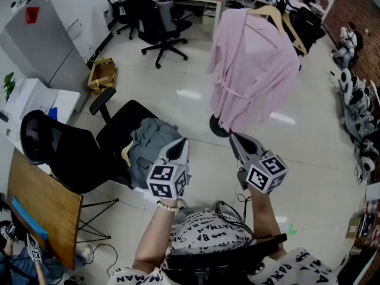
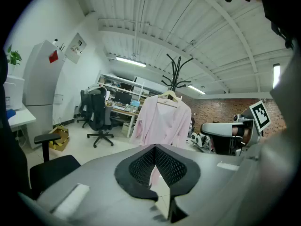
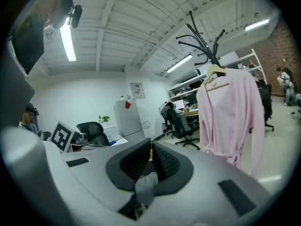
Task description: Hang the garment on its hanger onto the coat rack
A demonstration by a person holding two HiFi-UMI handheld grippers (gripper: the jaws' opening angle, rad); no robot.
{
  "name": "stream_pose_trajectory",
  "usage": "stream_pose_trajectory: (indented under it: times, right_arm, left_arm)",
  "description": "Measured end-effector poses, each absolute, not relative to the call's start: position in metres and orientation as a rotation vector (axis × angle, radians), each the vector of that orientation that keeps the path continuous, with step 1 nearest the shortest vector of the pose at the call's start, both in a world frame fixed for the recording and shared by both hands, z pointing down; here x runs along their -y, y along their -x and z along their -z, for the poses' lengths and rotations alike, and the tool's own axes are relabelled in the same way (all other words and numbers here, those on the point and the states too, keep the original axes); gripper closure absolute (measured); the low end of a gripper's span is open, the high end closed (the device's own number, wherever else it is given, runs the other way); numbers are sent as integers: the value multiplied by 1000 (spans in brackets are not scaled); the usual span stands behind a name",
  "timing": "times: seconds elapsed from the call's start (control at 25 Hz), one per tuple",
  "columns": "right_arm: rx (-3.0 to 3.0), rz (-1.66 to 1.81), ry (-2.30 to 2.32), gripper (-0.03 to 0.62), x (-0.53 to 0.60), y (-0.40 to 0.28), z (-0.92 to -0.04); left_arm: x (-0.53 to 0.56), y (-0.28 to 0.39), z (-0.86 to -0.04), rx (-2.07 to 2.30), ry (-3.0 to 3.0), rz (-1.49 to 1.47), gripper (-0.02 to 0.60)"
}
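Tools both clenched on nothing: the left tool (image 1: 180,143) and right tool (image 1: 235,137) hover side by side, well apart from the pink garment (image 1: 252,70), which hangs on its wooden hanger (image 1: 279,16) on the coat rack (image 2: 176,72). In the head view the garment hides the rack's pole, leaving only its dark base (image 1: 217,126). A grey blur (image 3: 146,185) below the right tool's pads cannot be made out.

Garment (image 1: 252,70): soft pink cloth, matt, hanging in limp folds; hanger (image 1: 279,18) smooth pale wood; coat rack (image 2: 176,72) thin and black, metal by the look. Floor (image 1: 190,94): pale tile, glossy, with bright reflections. Left gripper (image 1: 177,146) and right gripper (image 1: 238,140): smooth matt grey plastic shells, black pads (image 2: 142,165) with a rough gridded face.
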State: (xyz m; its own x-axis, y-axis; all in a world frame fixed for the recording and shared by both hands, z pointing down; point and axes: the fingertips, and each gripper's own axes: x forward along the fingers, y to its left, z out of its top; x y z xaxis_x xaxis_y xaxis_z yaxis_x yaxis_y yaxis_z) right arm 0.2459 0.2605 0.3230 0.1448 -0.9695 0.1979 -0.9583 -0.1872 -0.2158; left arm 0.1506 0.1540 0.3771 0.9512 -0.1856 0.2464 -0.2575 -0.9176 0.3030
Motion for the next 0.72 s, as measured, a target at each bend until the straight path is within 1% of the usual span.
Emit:
stream_pose_trajectory:
  times: [0.12, 0.2, 0.28, 0.32, 0.36, 0.4, 0.52, 0.56, 0.64, 0.72]
  right_arm:
    - [-2037, 474, 2293, 565, -232, -232, -330]
    - [-2110, 495, 2264, 519, -206, -218, -339]
    - [-2224, 527, 2223, 519, -175, -204, -352]
    - [-2295, 552, 2193, 486, -157, -198, -359]
    - [-2370, 580, 2157, 412, -140, -190, -367]
    - [-2449, 601, 2120, 398, -123, -183, -375]
    - [-2697, 610, 2005, 393, -69, -163, -400]
    - [-2784, 602, 1956, 359, -49, -156, -410]
    - [-2953, 570, 1849, 356, -7, -145, -429]
    - [-3110, 522, 1736, 338, 33, -135, -449]
  left_arm:
    - [-142, -135, -394, 307, -2754, -346, 580]
    - [-131, -117, -408, 320, -2737, -383, 580]
    - [-115, -97, -421, 366, -2708, -405, 580]
    - [-106, -87, -427, 399, -2690, -410, 580]
    - [-96, -77, -433, 437, -2668, -413, 580]
    - [-88, -67, -439, 477, -2643, -414, 580]
    - [-61, -41, -459, 595, -2572, -401, 580]
    - [-51, -34, -464, 633, -2554, -387, 580]
    - [-28, -22, -476, 723, -2520, -362, 580]
    - [-7, -9, -492, 841, -2468, -365, 580]
